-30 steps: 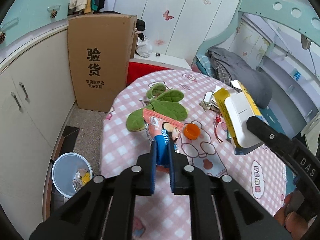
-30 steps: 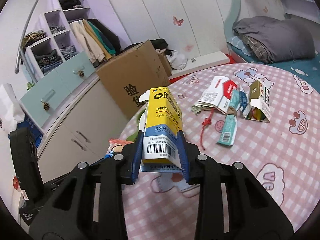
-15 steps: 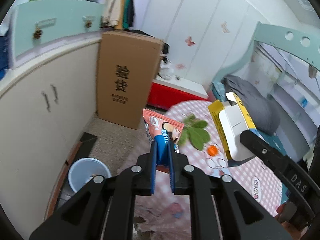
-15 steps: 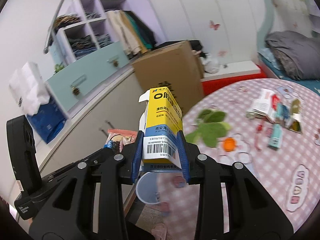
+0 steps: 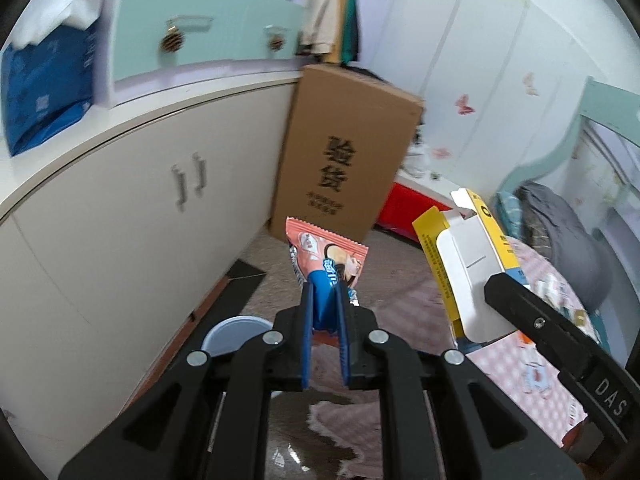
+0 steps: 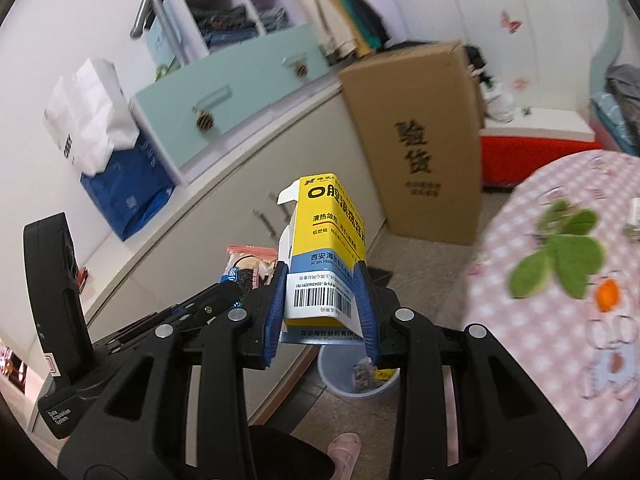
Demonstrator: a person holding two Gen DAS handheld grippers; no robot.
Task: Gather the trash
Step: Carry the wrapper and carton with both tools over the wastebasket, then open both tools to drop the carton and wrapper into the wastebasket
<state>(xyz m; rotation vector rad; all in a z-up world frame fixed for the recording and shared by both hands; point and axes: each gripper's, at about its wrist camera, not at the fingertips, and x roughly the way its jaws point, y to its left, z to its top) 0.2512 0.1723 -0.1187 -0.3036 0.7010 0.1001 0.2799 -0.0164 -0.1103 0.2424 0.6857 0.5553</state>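
Right wrist: carton reads "Xi'an".

The left gripper pointed forward and downward, its blue pads pinched nearly together on a snack wrapper. The right gripper, seen at its four o'clock, tilted down too, jaws clamping a yellow carton.

left wrist: looks forward and down along its fingers, close | right wrist: same, tilted down | shared: cardboard box, cabinet, bin
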